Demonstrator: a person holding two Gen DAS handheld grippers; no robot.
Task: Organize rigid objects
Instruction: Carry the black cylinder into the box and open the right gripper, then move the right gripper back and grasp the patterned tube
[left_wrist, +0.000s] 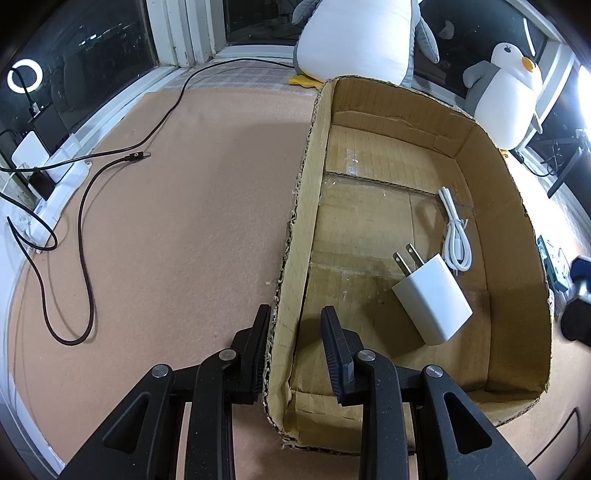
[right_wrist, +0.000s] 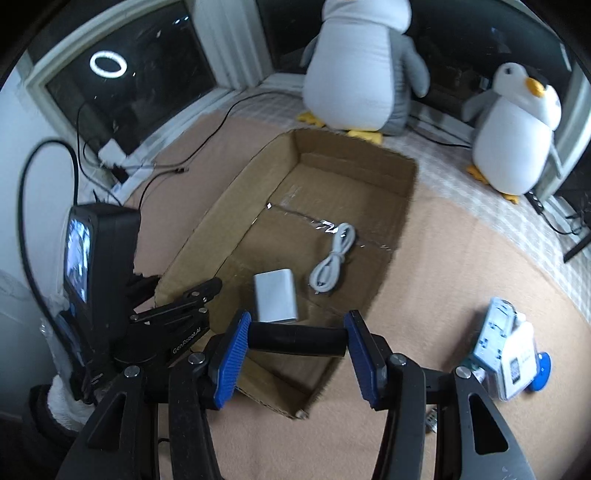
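A shallow cardboard box (left_wrist: 491, 206) (right_wrist: 369, 166) lies on the tan mat. Inside it lie a white plug charger (left_wrist: 434, 299) (right_wrist: 275, 295) and a coiled white cable (left_wrist: 456, 232) (right_wrist: 334, 258). My left gripper (left_wrist: 295, 350) straddles the box's left wall (left_wrist: 303, 229) near its front corner, one finger outside and one inside; whether it presses the wall is unclear. My right gripper (right_wrist: 297, 341) is shut on a black cylinder-shaped object (right_wrist: 297, 339), held crosswise over the box's near end. The left gripper body (right_wrist: 162, 321) shows at the box's left side.
Two plush penguins (right_wrist: 362, 66) (right_wrist: 517, 133) stand behind the box by the window. A black cable (left_wrist: 88, 229) loops over the mat at left, near a white power strip (left_wrist: 55, 192). Small packaged items (right_wrist: 506, 350) and a blue disc (right_wrist: 541, 365) lie on the mat at right.
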